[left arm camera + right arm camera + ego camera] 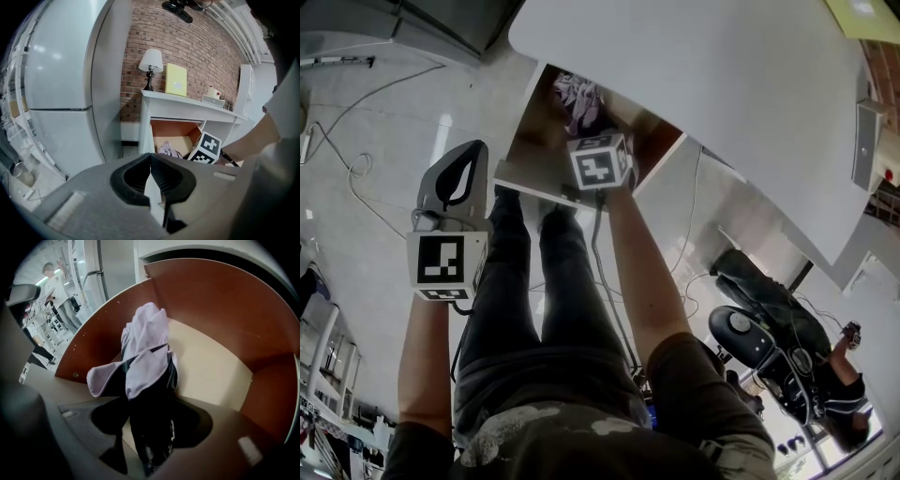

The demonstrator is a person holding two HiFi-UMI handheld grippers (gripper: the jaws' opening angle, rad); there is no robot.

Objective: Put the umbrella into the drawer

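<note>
The umbrella (579, 98), folded, lilac and black, lies in the open wooden drawer (523, 141). My right gripper (589, 131) reaches down into the drawer over it, its marker cube on top. In the right gripper view the umbrella (145, 352) runs from the drawer's (211, 301) floor up between the jaws of my right gripper (152, 411). The jaws stand wide, and a pale gap shows beside the left pad. My left gripper (461, 178) hangs left of the drawer, apart from it, shut on nothing. The left gripper view shows that gripper (151, 161) closed and the drawer (176, 136) ahead.
A white desk top (722, 94) overhangs the drawer. My legs (534, 281) stand just before the drawer's white front (530, 187). Cables (356, 169) lie on the floor at the left. Another person (787, 347) is at the lower right. A fridge (56, 93) stands left of the desk.
</note>
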